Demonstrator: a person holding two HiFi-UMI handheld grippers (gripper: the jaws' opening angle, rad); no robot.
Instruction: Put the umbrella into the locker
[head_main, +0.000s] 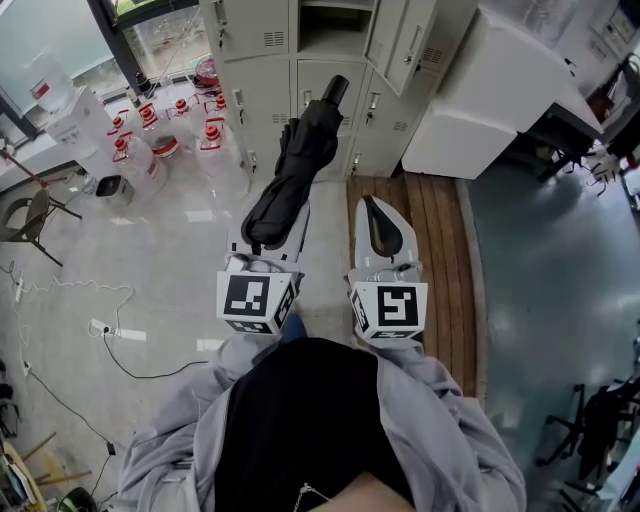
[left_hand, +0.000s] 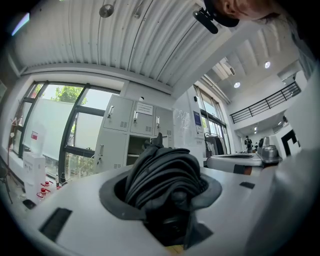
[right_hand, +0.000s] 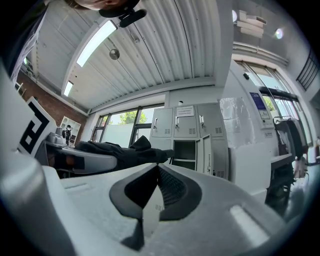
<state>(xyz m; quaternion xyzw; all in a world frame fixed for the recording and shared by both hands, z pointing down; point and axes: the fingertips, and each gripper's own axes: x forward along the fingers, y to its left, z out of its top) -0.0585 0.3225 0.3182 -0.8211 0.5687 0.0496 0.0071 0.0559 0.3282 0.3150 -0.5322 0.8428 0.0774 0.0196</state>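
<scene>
Umbrella (head_main: 296, 170), black and folded with its cloth bunched in loose pleats, is clamped between the jaws of the left gripper (head_main: 272, 225), a little left of the middle of the head view. It lies lengthwise along the jaws and reaches well past them, its far end aimed at the locker bank (head_main: 262, 35). In the left gripper view the umbrella (left_hand: 162, 175) fills the gap of the left gripper (left_hand: 165, 210), and the dark pads are seen pressed against both sides of the bundle.

Just to the right, and apart from it, the right gripper (head_main: 373, 205) is held alongside with nothing in it. In the right gripper view the jaws of the right gripper (right_hand: 155, 170) are seen pressed together at their tips, and the umbrella (right_hand: 125, 152) shows at the left.

On the far side, one open locker (right_hand: 185, 150) is seen in the grey bank, with its door (right_hand: 206, 152) swung out to the right. It is not yet reached by the umbrella.

Water bottles (head_main: 150, 140) with red caps are grouped on the pale floor (head_main: 170, 260) at the far left. A wooden strip (head_main: 435, 250) is laid to the right of the grippers, with a white cabinet (head_main: 490, 90) beyond it. A cable (head_main: 70, 295) is trailed across the floor at the near left.
</scene>
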